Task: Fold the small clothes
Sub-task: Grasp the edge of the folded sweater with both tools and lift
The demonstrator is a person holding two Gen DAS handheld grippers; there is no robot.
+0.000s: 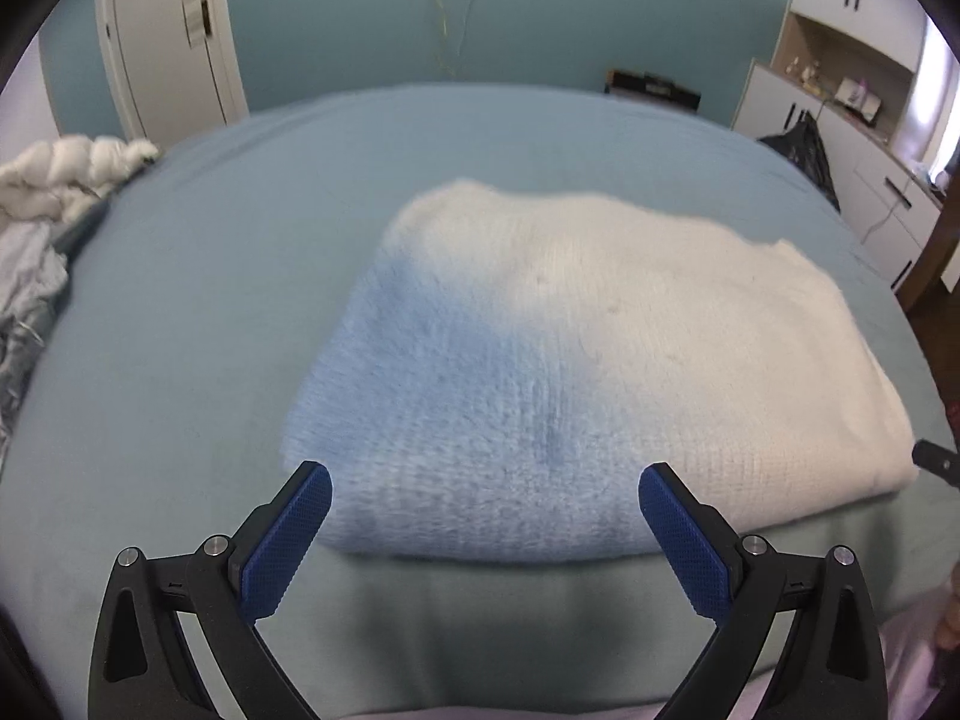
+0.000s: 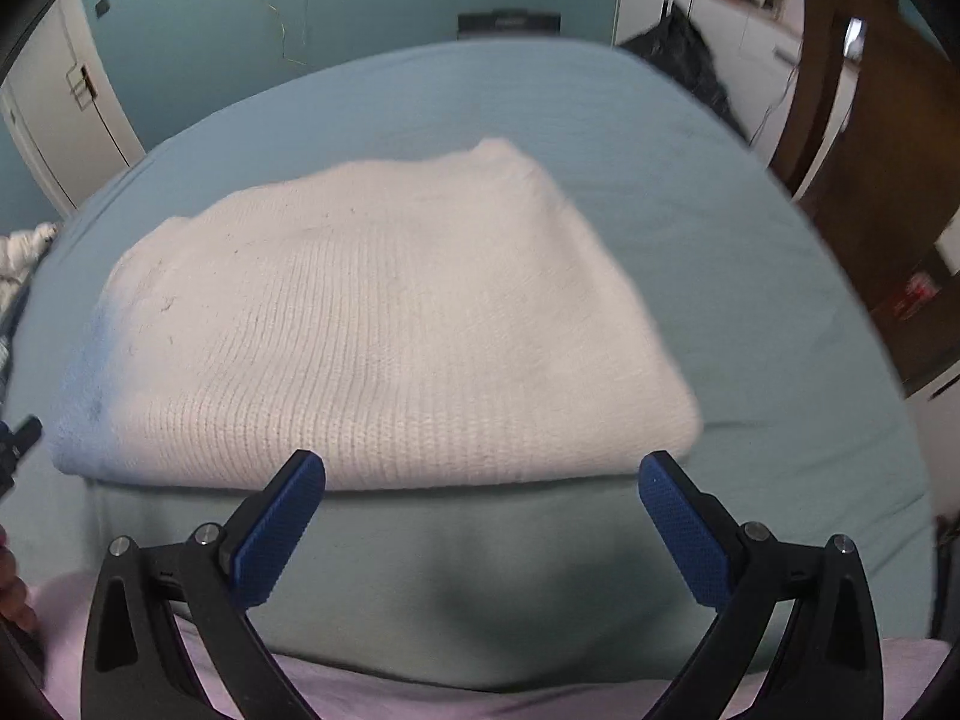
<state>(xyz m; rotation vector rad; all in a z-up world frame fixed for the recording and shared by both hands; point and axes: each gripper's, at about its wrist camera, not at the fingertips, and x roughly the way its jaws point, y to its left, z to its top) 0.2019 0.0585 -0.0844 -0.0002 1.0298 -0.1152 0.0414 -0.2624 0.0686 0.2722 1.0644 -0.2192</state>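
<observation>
A folded knit sweater [image 1: 558, 360], cream with a light blue part at its left, lies flat on the teal bed [image 1: 210, 300]. It also shows in the right wrist view [image 2: 384, 324], mostly cream. My left gripper [image 1: 485, 489] is open and empty, hovering at the sweater's near edge over the blue part. My right gripper [image 2: 482, 480] is open and empty, just in front of the sweater's near folded edge. The tip of the right gripper shows at the right edge of the left wrist view [image 1: 933, 461].
A heap of white and grey bedding [image 1: 42, 222] lies at the bed's left edge. A dark bag [image 1: 801, 147] leans on white cabinets [image 1: 870, 180] at the right. A wooden door [image 2: 888, 168] stands to the right. Pink cloth [image 2: 420, 696] lies at the bed's near edge.
</observation>
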